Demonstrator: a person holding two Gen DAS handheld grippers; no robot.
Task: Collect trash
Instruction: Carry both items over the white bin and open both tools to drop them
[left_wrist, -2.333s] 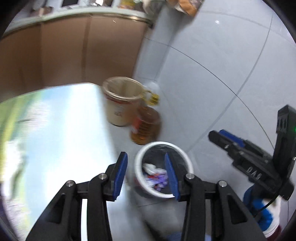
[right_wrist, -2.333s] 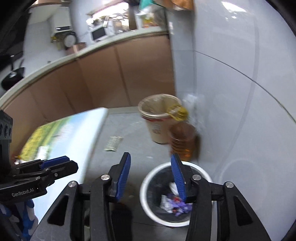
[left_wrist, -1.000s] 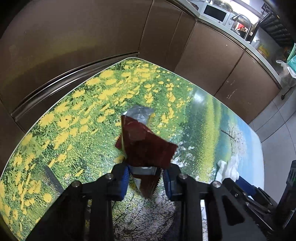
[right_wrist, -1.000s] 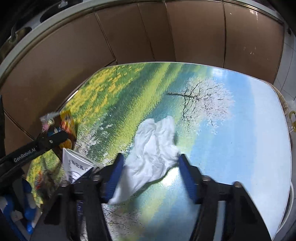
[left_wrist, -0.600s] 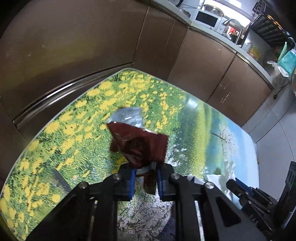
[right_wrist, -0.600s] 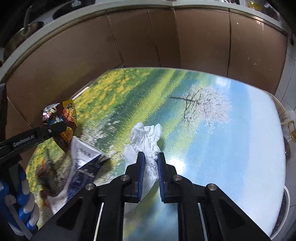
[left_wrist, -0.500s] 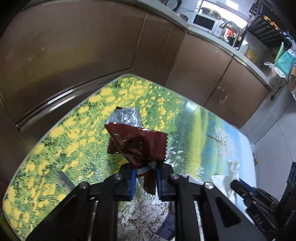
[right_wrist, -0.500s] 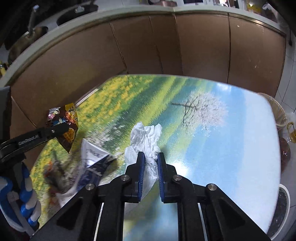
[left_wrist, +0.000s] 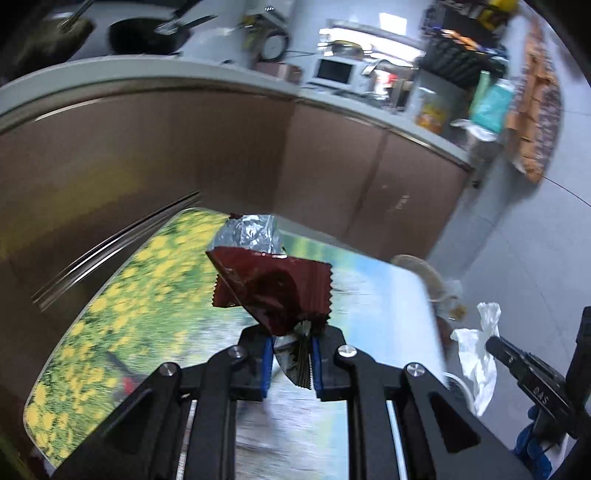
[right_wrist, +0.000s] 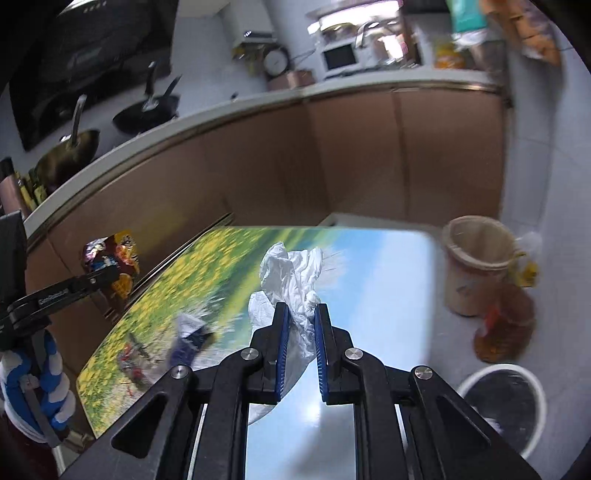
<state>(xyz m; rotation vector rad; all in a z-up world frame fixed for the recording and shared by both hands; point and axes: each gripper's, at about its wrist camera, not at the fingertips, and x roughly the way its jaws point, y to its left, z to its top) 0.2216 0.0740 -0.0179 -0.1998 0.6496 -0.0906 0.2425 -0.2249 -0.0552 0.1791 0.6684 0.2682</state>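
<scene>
Centrally, the left gripper (left_wrist: 291, 363) pinches a wrapper (left_wrist: 271, 291) and the right gripper (right_wrist: 299, 345) pinches a tissue (right_wrist: 291, 275), bin (right_wrist: 504, 402) at lower right.

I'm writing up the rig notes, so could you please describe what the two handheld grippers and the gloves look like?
Both the left gripper and right gripper are black linkages with silver pivot screws and ribbed blue finger pads. White lettering marks their sides. The left hand wears a blue-and-white glove.
</scene>
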